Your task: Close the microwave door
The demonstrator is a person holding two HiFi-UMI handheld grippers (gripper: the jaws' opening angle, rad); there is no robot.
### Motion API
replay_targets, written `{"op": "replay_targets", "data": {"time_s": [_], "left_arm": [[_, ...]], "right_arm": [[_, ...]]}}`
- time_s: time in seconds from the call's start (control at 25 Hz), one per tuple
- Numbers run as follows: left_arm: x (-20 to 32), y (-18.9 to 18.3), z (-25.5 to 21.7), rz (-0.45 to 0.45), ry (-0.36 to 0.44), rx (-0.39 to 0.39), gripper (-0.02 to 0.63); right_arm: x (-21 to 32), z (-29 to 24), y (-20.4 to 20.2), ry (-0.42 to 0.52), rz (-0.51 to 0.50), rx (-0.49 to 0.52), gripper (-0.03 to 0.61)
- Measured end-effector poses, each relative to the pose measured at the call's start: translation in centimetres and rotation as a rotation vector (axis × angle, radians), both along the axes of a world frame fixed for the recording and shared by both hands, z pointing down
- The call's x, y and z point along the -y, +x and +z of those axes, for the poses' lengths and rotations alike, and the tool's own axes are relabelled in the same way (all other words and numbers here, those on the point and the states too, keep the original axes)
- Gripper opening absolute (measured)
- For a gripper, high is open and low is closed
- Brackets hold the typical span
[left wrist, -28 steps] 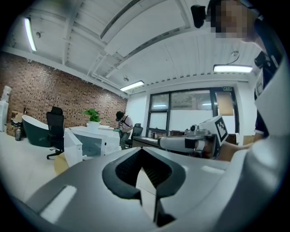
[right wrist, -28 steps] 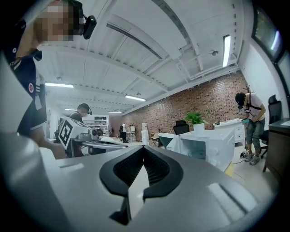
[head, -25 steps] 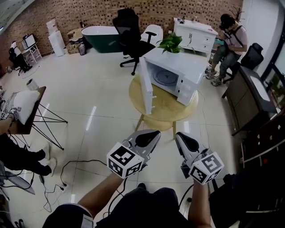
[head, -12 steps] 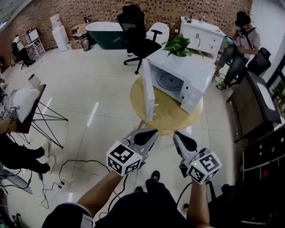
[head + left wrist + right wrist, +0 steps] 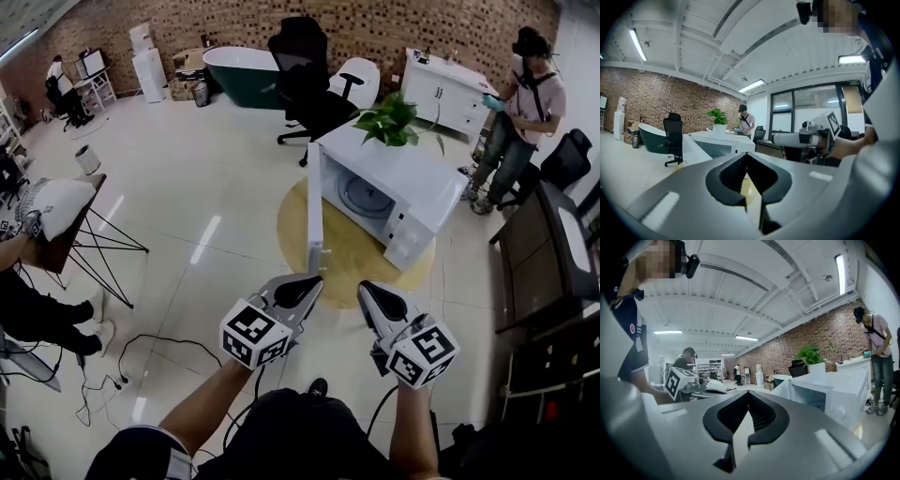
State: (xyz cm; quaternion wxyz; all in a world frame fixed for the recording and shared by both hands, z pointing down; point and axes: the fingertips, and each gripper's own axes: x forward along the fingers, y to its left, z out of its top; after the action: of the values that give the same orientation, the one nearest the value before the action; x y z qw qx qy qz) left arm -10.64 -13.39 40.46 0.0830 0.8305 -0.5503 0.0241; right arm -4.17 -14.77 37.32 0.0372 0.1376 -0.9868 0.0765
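Note:
A white microwave point(image 5: 405, 200) with a potted plant point(image 5: 394, 122) on top stands on a round wooden table point(image 5: 356, 255). Its door point(image 5: 316, 208) hangs wide open, swung out to the left and edge-on to me. My left gripper point(image 5: 307, 284) and right gripper point(image 5: 371, 292) are held side by side just short of the table's near edge, both shut with nothing in them and touching nothing. The left gripper view looks past its jaw tips point(image 5: 746, 154) at the microwave point(image 5: 723, 143). The right gripper view shows its tips point(image 5: 748, 393), the microwave point(image 5: 832, 392) and its open door point(image 5: 784, 389).
A black office chair point(image 5: 309, 80) and a green bathtub point(image 5: 239, 67) stand behind the table, with a white cabinet point(image 5: 452, 89) at the back right. A person point(image 5: 527, 103) stands at the right. A dark cabinet point(image 5: 553, 258) lines the right side. Cables point(image 5: 141, 361) lie on the floor at left.
I have stepped closer to the table, so the microwave and its open door now sit nearer and larger. Both grippers stay shut and side by side. The door has not swung.

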Motion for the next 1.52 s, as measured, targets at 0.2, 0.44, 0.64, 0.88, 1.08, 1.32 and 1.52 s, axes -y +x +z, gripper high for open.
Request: {"op": "replay_targets", "data": {"time_s": [0.2, 0.44, 0.64, 0.88, 1.08, 1.32, 1.52], "left_arm": [[1.5, -1.2, 0.4, -0.041, -0.02, 0.017, 0.006], [3.6, -3.7, 1.2, -0.055, -0.048, 0.019, 0.006], [5.9, -6.2, 2.3, -0.026, -0.078, 0.038, 0.006], [7.5, -8.5, 5.0, 0.004, -0.144, 0.051, 0.006], [8.6, -8.5, 6.6, 0.045, -0.182, 0.044, 0.006], [9.7, -7.4, 7.2, 0.092, -0.194, 0.023, 0.005], [11.2, -5.2, 7.3, 0.156, -0.193, 0.021, 0.005]], "right_arm": [[2.0, 0.5, -1.0, -0.022, -0.026, 0.009, 0.002], [4.4, 1.0, -2.7, -0.043, -0.013, 0.011, 0.002], [6.6, 0.7, -4.3, -0.041, 0.032, 0.011, 0.002], [8.1, 1.2, -5.7, -0.054, 0.074, -0.014, 0.002], [8.9, 2.0, -6.0, -0.075, 0.099, -0.032, 0.002], [9.9, 2.4, -5.1, -0.093, 0.149, -0.041, 0.002], [10.7, 2.4, -3.3, -0.097, 0.205, -0.041, 0.002]]}}
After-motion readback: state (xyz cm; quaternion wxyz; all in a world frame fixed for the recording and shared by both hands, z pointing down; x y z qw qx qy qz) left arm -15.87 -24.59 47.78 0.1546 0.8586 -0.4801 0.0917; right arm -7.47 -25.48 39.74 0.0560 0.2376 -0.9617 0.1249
